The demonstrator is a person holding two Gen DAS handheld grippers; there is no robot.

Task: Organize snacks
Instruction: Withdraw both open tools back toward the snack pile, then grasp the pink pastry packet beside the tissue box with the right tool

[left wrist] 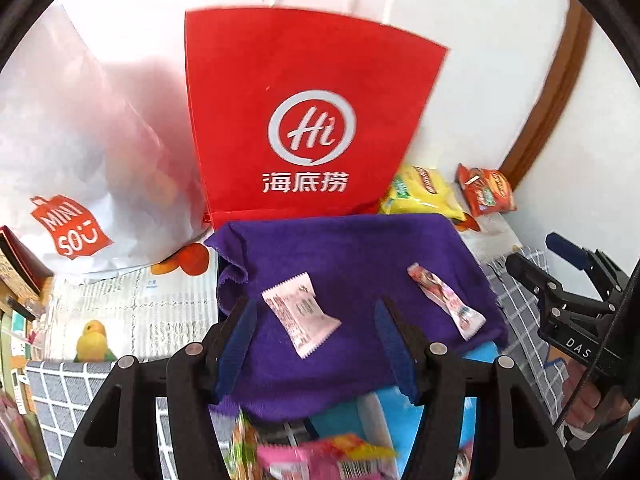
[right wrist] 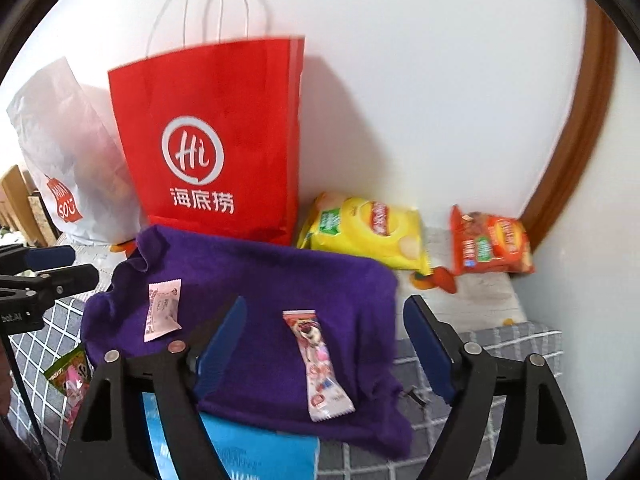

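Observation:
A purple cloth (left wrist: 352,276) (right wrist: 256,292) lies over a blue box. On it lie a pale pink snack packet (left wrist: 300,314) (right wrist: 162,310) and a long pink candy bar (left wrist: 446,300) (right wrist: 318,364). My left gripper (left wrist: 314,320) is open, with the pale pink packet between its fingertips. My right gripper (right wrist: 324,320) is open, with the long candy bar between its fingertips; it also shows at the right edge of the left wrist view (left wrist: 560,276). A red Haidilao paper bag (left wrist: 304,116) (right wrist: 216,140) stands behind the cloth.
A white Miniso bag (left wrist: 76,168) (right wrist: 68,168) stands left of the red bag. A yellow chip bag (left wrist: 424,192) (right wrist: 368,232) and an orange-red chip bag (left wrist: 486,190) (right wrist: 490,246) lie by the wall at right. More snack packets (left wrist: 320,456) (right wrist: 70,376) lie near the front.

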